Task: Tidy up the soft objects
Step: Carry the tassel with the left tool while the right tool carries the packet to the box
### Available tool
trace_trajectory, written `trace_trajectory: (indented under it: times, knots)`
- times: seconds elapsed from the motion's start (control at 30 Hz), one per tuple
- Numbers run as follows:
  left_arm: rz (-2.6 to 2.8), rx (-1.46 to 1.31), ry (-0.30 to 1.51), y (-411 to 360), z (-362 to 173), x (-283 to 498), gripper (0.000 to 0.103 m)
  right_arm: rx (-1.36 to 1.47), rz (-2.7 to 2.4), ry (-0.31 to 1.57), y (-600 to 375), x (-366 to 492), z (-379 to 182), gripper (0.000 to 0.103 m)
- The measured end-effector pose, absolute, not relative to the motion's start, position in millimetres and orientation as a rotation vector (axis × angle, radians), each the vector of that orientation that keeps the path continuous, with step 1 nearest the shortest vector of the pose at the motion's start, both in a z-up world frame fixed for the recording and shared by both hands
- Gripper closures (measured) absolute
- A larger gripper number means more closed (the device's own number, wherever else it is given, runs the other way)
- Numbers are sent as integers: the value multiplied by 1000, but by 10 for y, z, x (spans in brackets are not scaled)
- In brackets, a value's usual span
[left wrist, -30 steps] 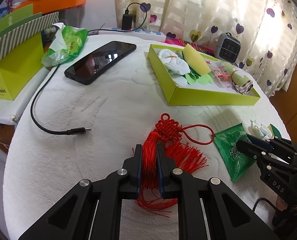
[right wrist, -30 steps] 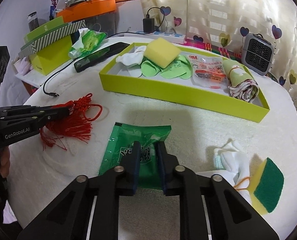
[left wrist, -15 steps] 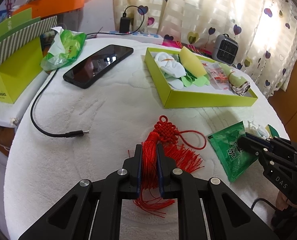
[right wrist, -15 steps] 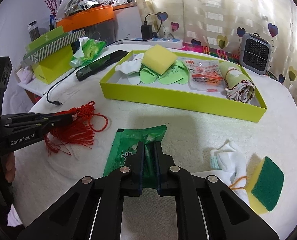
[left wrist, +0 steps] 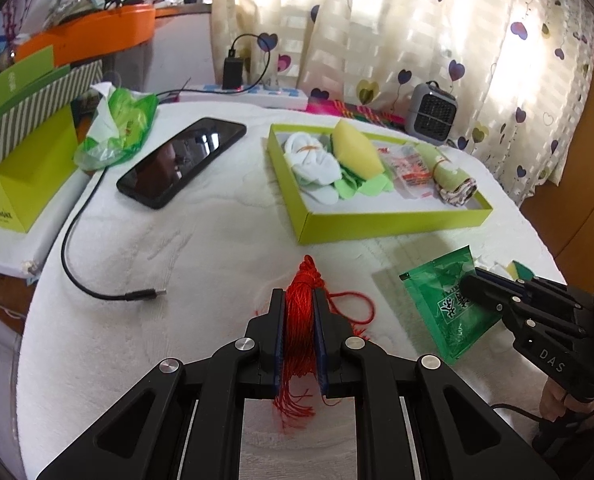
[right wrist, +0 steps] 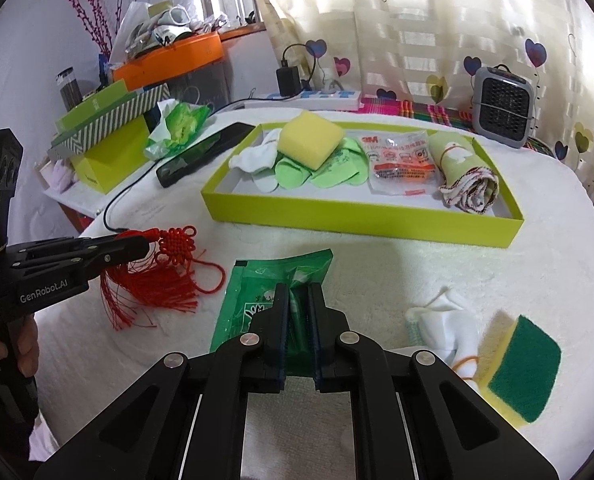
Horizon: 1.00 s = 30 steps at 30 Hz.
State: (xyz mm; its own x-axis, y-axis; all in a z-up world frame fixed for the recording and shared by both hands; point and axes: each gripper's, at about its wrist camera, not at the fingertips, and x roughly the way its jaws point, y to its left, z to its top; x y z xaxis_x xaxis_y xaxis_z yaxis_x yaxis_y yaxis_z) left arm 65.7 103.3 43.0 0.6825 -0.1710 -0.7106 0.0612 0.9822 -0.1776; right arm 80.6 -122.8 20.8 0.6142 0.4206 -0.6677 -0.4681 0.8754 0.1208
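Tissue packet point(right wrist: 273, 300), green, now sits pinched in the right gripper point(right wrist: 298, 334), whose jaws have just closed on it; red tassel knot point(left wrist: 301, 320) is clamped in the left gripper point(left wrist: 300, 334) and lifting. Both look ready for the lime tray point(right wrist: 361, 222) beyond.

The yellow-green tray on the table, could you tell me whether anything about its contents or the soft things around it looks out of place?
Inside the tray nothing looks odd. Out of place are the white sock and green-topped sponge, loose on the table. The left gripper grips the red tassel; the right gripper grips the green packet.
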Motion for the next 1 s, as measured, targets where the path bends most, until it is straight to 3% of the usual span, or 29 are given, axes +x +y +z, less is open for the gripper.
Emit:
trace_trajectory:
  times: [1.0]
  knots:
    - [-203,-85,671,718,1101,1030,91,8,448,648,-1592,1057,701,94]
